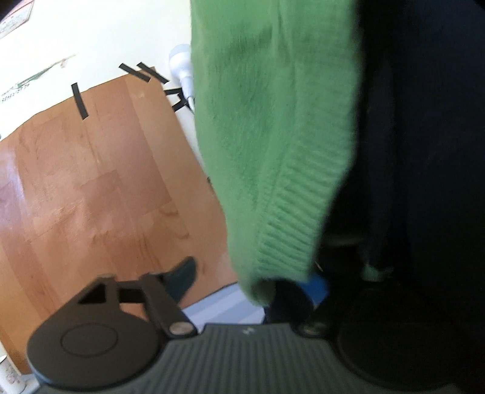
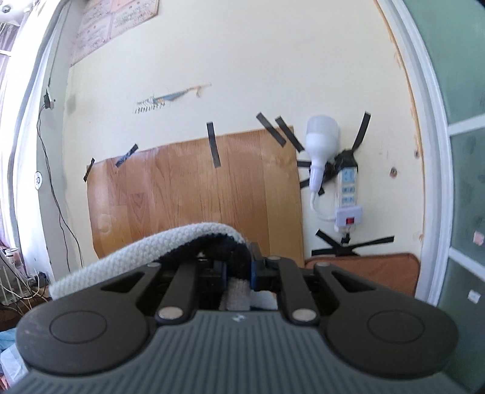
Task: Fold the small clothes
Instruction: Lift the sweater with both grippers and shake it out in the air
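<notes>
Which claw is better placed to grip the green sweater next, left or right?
Left. The left claw is open, with the green sweater hanging right at its fingers. The right claw is shut on a white knit piece, facing the wall.

Cream wall [image 2: 242, 60], taped wood-grain sheet [image 2: 194, 188], power strip [image 2: 348, 194].

We note a wood-grain sheet [image 2: 194, 194] fixed to the cream wall [image 2: 242, 75] with black tape strips [image 2: 213, 148]. Just beside its right edge, a white bulb [image 2: 319, 142] and a power strip [image 2: 348, 197] are taped to the wall. A poster [image 2: 115, 24] hangs upper left. A cable [image 2: 57, 188] runs down the wall at left. A brown cushion [image 2: 372, 272] sits lower right, beside a white door frame [image 2: 436, 169].
</notes>
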Action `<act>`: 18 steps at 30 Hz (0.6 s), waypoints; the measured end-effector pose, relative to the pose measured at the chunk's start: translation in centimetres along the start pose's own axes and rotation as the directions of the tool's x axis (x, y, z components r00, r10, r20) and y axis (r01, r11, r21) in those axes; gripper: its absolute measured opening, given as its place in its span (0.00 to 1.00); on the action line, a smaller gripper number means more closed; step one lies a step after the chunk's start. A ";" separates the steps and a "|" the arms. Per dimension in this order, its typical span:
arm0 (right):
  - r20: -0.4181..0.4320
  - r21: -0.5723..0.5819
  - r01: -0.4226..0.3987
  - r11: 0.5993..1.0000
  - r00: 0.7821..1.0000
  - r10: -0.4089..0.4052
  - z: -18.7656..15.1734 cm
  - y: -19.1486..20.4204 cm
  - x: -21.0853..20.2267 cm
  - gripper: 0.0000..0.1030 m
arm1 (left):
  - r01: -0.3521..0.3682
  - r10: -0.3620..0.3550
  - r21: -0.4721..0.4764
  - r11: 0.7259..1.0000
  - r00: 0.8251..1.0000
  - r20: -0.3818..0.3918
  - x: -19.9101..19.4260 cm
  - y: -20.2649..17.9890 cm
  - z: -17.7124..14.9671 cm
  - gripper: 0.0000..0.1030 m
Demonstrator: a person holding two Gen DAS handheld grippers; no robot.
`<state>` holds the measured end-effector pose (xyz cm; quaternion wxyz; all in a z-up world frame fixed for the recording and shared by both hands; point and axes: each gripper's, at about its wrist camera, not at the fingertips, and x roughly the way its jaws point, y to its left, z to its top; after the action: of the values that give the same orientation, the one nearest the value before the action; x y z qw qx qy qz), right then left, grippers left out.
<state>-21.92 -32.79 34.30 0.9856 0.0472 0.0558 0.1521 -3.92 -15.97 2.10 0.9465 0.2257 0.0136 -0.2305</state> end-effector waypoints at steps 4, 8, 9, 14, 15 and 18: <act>0.022 -0.021 0.019 1.000 1.000 -0.019 0.6 0.3 -2.0 0.16 | 0.029 -0.029 -0.124 0.992 1.000 0.001 1.0 2.3 1.8 0.07; 0.077 -0.025 0.052 0.998 0.996 -0.050 1.3 0.1 -4.3 0.16 | -0.070 0.090 -0.327 0.943 0.995 0.047 -1.2 9.3 4.1 0.07; 0.089 -0.019 0.057 0.998 0.994 -0.055 1.5 -0.1 -4.9 0.16 | -0.094 0.128 -0.359 0.928 0.989 0.071 -2.6 11.4 4.7 0.07; 0.143 0.019 0.009 1.000 0.990 -0.012 2.1 -0.9 -7.2 0.16 | -0.121 0.214 -0.351 0.929 0.947 0.239 -12.5 18.5 8.5 0.07; 0.154 0.025 -0.009 1.000 0.988 0.005 2.1 -0.8 -7.7 0.16 | -0.132 0.229 -0.332 0.934 0.934 0.273 -14.7 19.2 9.5 0.07; 0.191 0.052 -0.090 0.995 0.978 0.079 2.3 -0.3 -9.1 0.16 | -0.164 0.266 -0.295 0.941 0.898 0.351 -20.6 20.9 12.5 0.07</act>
<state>-30.19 -36.03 37.45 0.9773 0.0935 -0.0352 0.1869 -14.02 4.01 24.81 0.9714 0.0507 -0.1680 -0.1597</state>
